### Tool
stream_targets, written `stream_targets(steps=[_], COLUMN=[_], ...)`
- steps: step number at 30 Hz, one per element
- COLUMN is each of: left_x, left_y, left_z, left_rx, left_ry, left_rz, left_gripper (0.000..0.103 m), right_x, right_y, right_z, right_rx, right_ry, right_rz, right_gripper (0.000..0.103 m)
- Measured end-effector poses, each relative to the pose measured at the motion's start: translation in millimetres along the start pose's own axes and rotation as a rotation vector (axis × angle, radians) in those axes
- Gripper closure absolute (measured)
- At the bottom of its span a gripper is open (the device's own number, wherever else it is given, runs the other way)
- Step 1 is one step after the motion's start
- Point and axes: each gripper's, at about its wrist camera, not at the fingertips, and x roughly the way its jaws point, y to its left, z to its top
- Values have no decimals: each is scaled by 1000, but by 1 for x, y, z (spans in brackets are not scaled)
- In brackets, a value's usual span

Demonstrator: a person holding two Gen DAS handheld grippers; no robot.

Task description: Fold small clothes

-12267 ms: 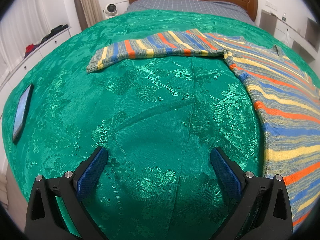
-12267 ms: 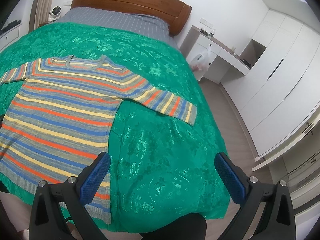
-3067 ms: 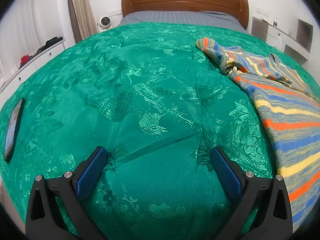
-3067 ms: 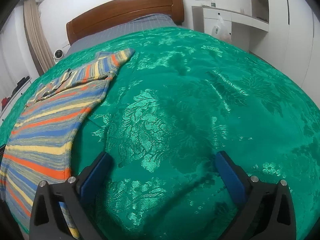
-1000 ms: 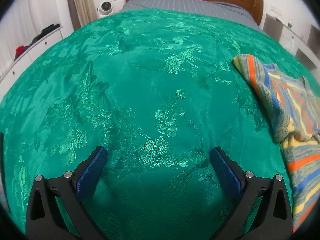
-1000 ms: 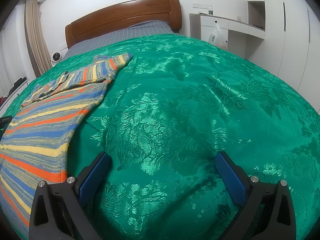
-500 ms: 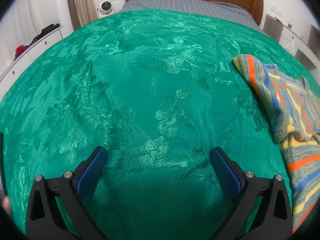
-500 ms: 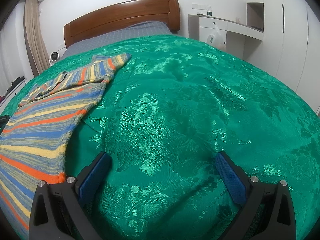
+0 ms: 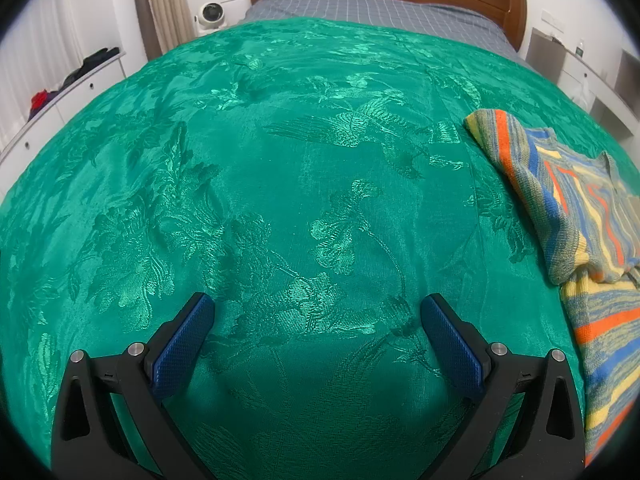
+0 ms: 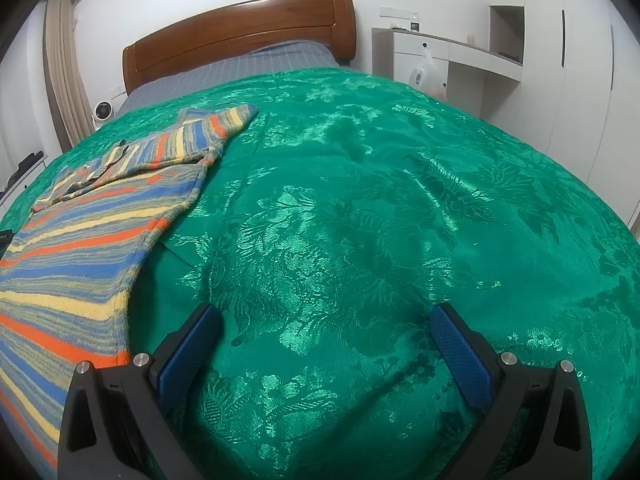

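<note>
Two grippers hovered with jaws spread wide and empty over the green floral brocade bedspread (image 9: 280, 184): the left gripper (image 9: 316, 332) and the right gripper (image 10: 326, 340). Between them lay the striped knitted sweater (image 10: 80, 240), sleeves folded across its chest, flat on the bedspread.

A wide bed (image 9: 360, 8) with a wooden headboard (image 10: 240, 36) carries everything, spread with a shiny green cover (image 9: 280, 184) patterned in flowers. On that cover lies a striped sweater (image 10: 80, 240), its sleeves folded in over its upper part, flat along one side.
</note>
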Motion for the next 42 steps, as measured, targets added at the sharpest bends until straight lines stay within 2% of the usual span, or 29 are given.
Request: stream_targets(steps=[42], left_x=[1], left_y=[0], left_z=[0], left_rx=[1], left_ry=[2], left_rz=[-3], left_gripper=[0], right_x=[-6], right_y=[-2], right_z=[-4], right_rx=[13], right_ry=[-34], right_rz=[19], right_gripper=[0])
